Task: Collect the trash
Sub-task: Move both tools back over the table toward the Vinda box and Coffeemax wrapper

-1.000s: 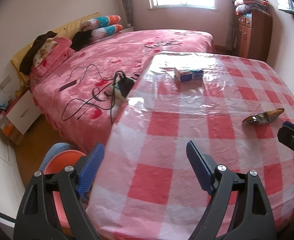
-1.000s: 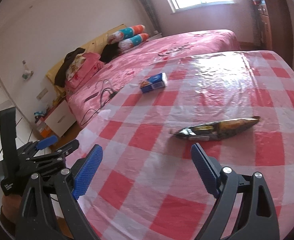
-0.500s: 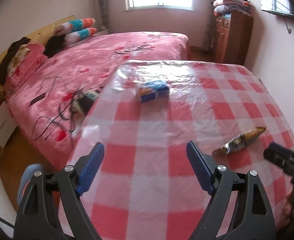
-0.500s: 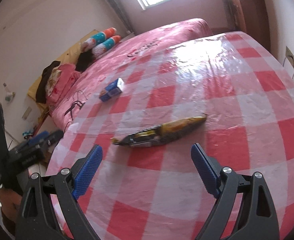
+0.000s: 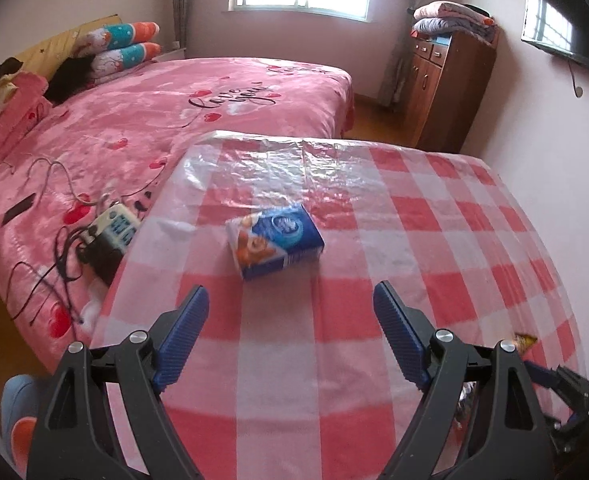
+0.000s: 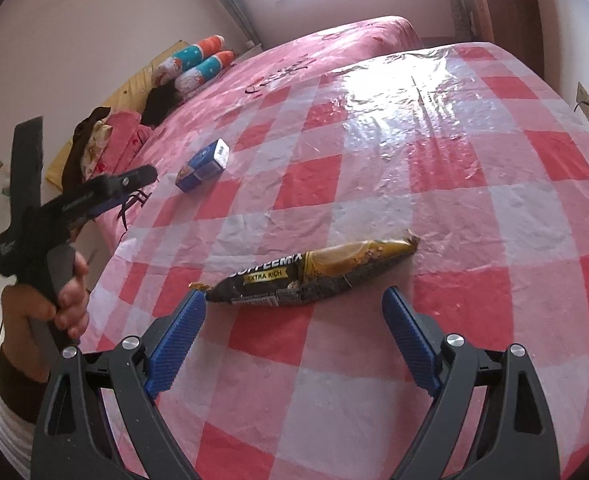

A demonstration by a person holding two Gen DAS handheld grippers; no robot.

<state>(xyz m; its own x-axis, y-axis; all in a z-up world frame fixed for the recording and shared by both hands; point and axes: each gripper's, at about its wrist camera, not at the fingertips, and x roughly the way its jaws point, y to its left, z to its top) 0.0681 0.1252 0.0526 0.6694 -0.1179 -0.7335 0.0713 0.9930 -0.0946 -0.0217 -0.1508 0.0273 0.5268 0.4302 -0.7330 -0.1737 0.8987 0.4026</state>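
- Trash on the counter (image 6: 494, 184) is two pieces: a dark and gold coffee wrapper (image 6: 310, 274) lying flat just in front of the right claw (image 6: 294, 308), and a blue packet (image 5: 274, 242) a little ahead of the left claw (image 5: 290, 304).
- Both claws stand wide open and hold nothing; no pad touches either piece.
- The blue packet looks rather full, so I judge it may not be trash at all; to take it by mistake is one risk.
- The wrapper is thin and flat on a glossy plastic cover. If the right claw closes too high, the pads could slide over it; if too low, they may pinch the cover and drag it.
- The wrapper lies across the opening, longer than the gap, so it may crumple or slip out sideways.
- The bed (image 5: 222, 120) is just beside the counter edge, so a pushed packet could fall there.
- Compared with a second ago, both pieces appear closer to their claws, and the wrapper is now almost between the right pads.
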